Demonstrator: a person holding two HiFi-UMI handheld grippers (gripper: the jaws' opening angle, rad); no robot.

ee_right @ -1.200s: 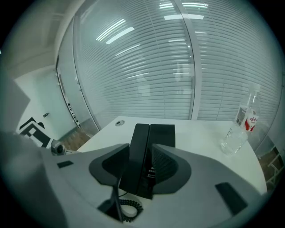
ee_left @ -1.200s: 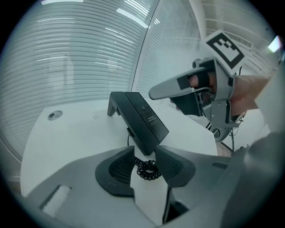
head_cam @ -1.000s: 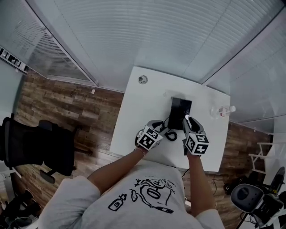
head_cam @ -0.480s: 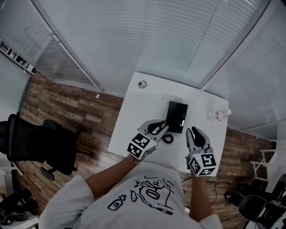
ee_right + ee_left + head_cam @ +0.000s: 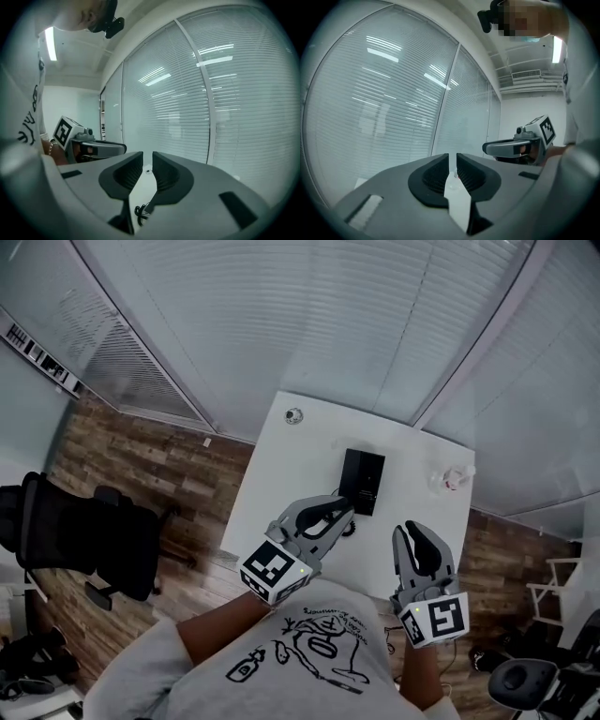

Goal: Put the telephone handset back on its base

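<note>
A black telephone [image 5: 362, 481] lies on the white table [image 5: 300, 465], and its handset seems to rest on the base; I cannot make out the join. A coiled cord [image 5: 349, 527] curls at its near end and shows between the right jaws as cord [image 5: 139, 209]. My left gripper [image 5: 345, 512] hovers near the phone's near-left corner. Its jaws are closing to a thin slit with nothing between them, seen as left gripper [image 5: 452, 158]. My right gripper [image 5: 413, 531] hangs over the table's near right edge, also closing on nothing, seen as right gripper [image 5: 147, 158].
A small clear bottle [image 5: 452, 477] stands at the table's right edge and a round fitting [image 5: 294, 415] sits at its far left corner. Glass walls with blinds close the far side. A black office chair [image 5: 89, 540] stands on the wood floor at the left.
Both grippers have drawn back from the telephone toward my body. Their jaws have come nearly together. The phone has stayed on the table.
</note>
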